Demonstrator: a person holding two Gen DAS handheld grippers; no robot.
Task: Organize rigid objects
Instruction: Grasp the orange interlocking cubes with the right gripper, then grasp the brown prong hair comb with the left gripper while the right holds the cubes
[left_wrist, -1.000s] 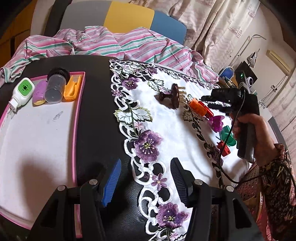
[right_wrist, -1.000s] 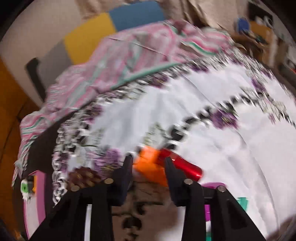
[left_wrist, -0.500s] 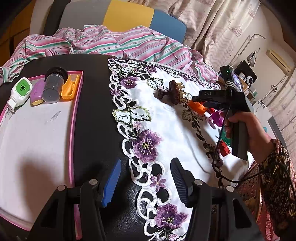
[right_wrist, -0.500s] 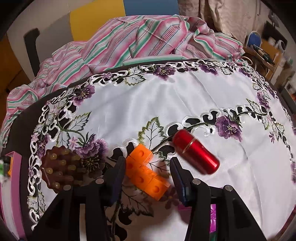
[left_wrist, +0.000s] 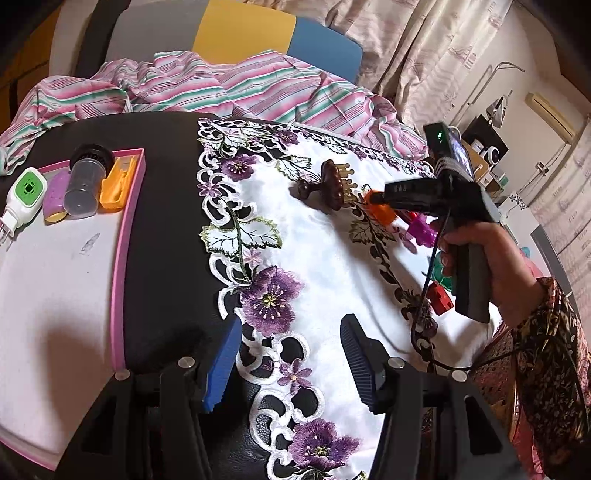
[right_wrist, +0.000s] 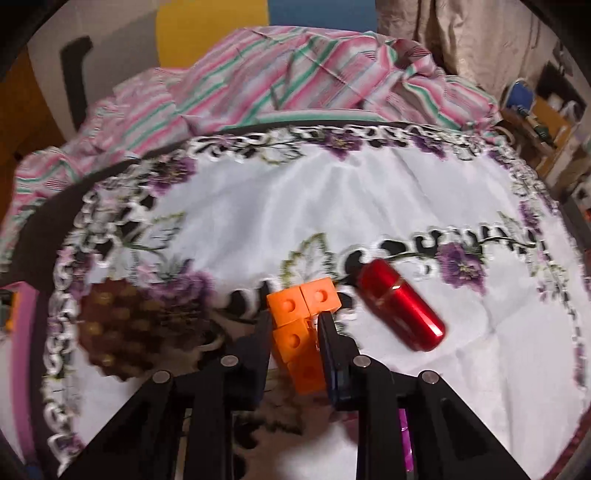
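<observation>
A chair back (left_wrist: 221, 33) in grey, yellow and blue panels is standing at the top centre of the left view. Pale patterned curtains (left_wrist: 424, 48) are hanging in the upper right. Further right, a cream wall (left_wrist: 532, 74) is carrying an air conditioner (left_wrist: 550, 112), and cluttered shelves (left_wrist: 484, 147) are sitting below it. Warm light is falling across the room.

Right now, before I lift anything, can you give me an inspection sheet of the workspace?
Surface: dark table under embroidered white cloth.
Job's things: orange block piece, red cylinder, brown studded knob on cloth; four items in pink tray.
Clutter: striped fabric behind.
Grippers: right gripper shut on the orange block piece, jaws just closed; left gripper open, empty.
Cables: black cable hanging from right gripper.
Surroundings: curtain, chair back.
</observation>
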